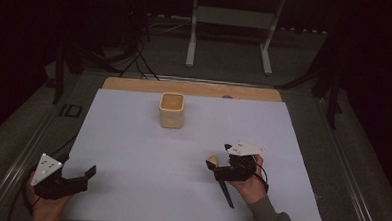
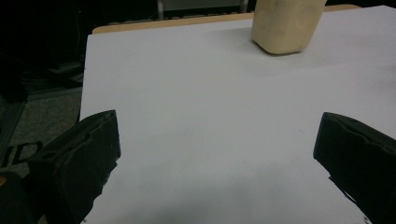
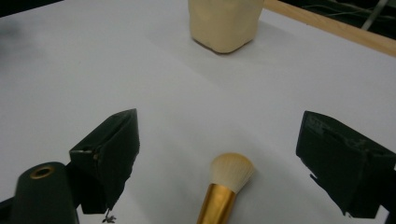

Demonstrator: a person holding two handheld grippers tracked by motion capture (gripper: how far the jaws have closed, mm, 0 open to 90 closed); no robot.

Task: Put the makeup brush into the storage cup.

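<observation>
White paper (image 1: 147, 153) covers my table. Cup (image 1: 172, 110) stands far back. My right gripper (image 3: 217, 154) gapes around the brush (image 3: 224, 186); my left gripper (image 2: 217, 154) gapes, empty.

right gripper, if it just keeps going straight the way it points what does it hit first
Probably the brush, lying between the open right gripper's jaws with its bristles forward. Beyond it the cup stands roughly in line, though depth is unclear.
</observation>
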